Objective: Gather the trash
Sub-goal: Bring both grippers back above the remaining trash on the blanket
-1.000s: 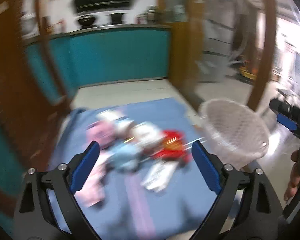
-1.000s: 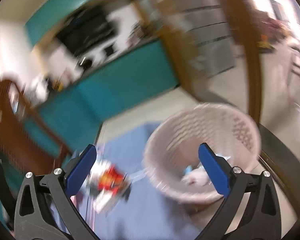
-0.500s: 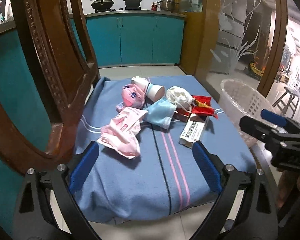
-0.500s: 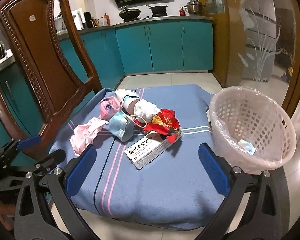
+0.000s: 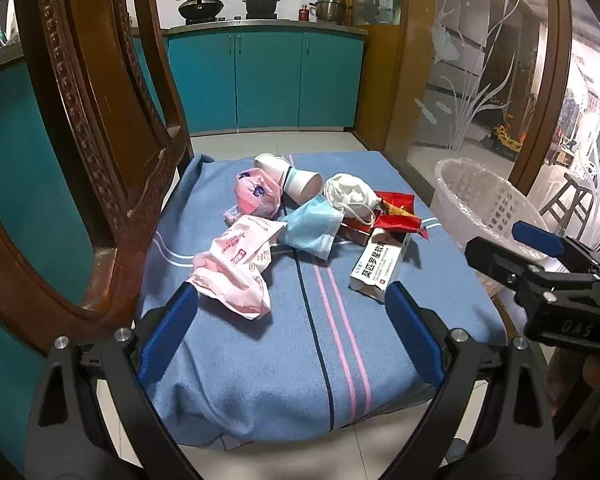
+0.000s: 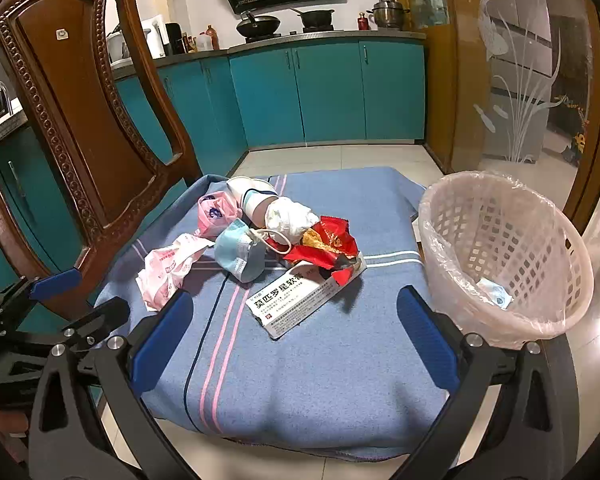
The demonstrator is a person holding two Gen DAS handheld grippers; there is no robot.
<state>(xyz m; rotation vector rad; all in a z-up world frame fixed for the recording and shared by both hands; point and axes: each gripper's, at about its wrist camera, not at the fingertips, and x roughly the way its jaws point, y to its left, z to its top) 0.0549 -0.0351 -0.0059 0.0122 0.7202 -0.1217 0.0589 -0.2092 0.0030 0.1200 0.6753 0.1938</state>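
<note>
While both grippers hang over the near edge of the blue blanket [image 6: 320, 364], the trash lies heaped toward its far middle. The left gripper [image 5: 292, 340] has its blue-padded jaws spread wide with nothing between them, and the right gripper [image 6: 294, 334] is equally wide and empty. In the pile, a crumpled pink plastic bag [image 5: 236, 266] sits nearest the left gripper, with a second pink bag [image 5: 256, 194] behind it beside a tipped white paper cup [image 5: 292, 176]. A blue face mask [image 5: 312, 230] lies folded at the centre, touching a bunched white mask [image 5: 350, 196]. A red snack wrapper [image 6: 324, 248] rests partly on a white medicine box [image 6: 300, 298] printed with dark characters. Just beside the blanket on the right stands a white lattice basket [image 6: 500, 256] lined with clear plastic, a small blue-and-white scrap [image 6: 494, 294] in its bottom. A carved wooden chair back [image 6: 80, 120] rises on the left.
</note>
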